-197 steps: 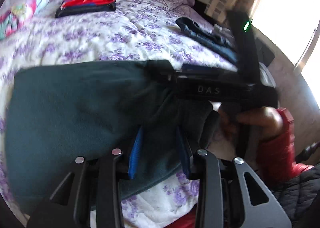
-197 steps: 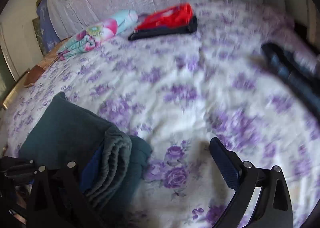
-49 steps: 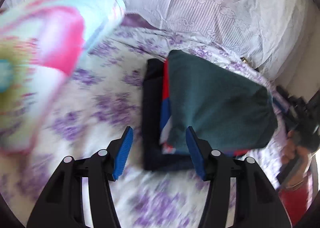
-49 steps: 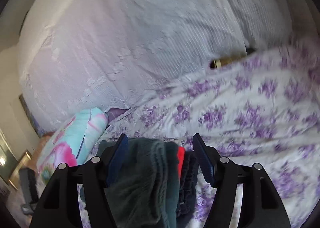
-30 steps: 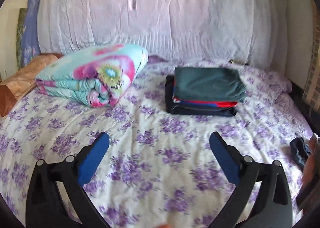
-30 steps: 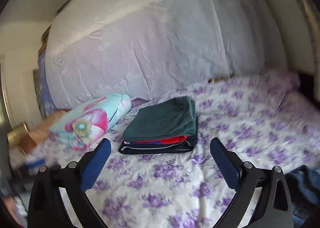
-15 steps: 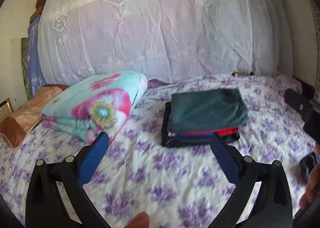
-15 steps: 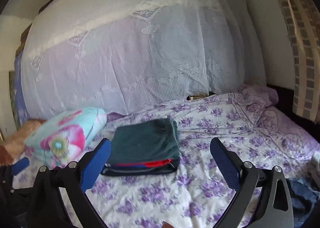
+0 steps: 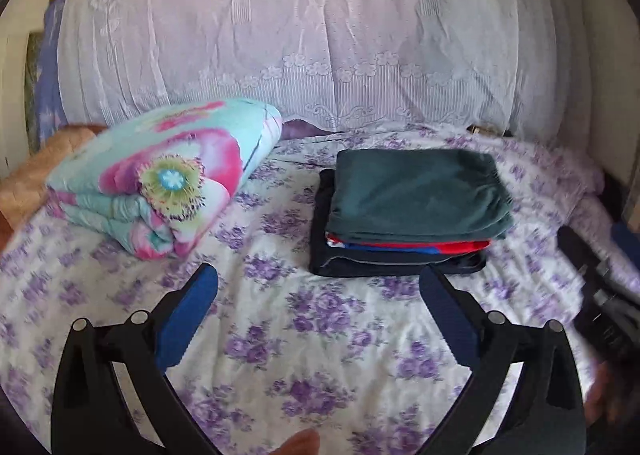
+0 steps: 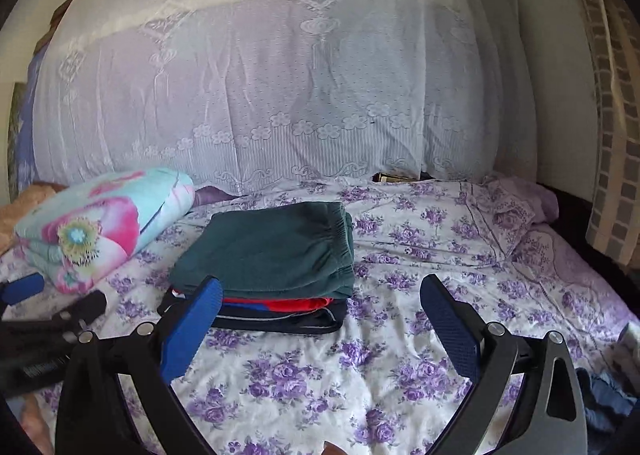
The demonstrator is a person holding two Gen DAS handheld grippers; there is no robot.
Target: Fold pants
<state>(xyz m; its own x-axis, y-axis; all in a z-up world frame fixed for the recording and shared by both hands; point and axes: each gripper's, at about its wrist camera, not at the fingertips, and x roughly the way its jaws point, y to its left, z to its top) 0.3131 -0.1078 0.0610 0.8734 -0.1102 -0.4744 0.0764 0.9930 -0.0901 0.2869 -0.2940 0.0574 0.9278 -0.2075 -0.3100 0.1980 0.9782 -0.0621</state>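
Folded dark green pants (image 9: 416, 191) (image 10: 272, 251) lie on top of a stack of folded clothes, over a red-and-blue garment (image 9: 408, 246) and a dark one (image 9: 396, 265). The stack rests on the floral bedsheet (image 9: 320, 335) toward the headboard. My left gripper (image 9: 318, 297) is open and empty, held back from the stack over the sheet. My right gripper (image 10: 320, 305) is also open and empty, just in front of the stack. The left gripper's body (image 10: 48, 335) shows at the left edge of the right wrist view.
A rolled floral quilt (image 9: 160, 183) lies left of the stack. A lace-covered headboard (image 10: 260, 95) rises behind. A blue garment (image 10: 608, 399) lies at the bed's lower right. A curtain (image 10: 612, 135) hangs on the right. The right gripper's body (image 9: 600, 295) is blurred at the right edge.
The green pants were carried from the near side of the bed and set on the stack. Both grippers opened and pulled back; in the last half second they shifted only slightly.
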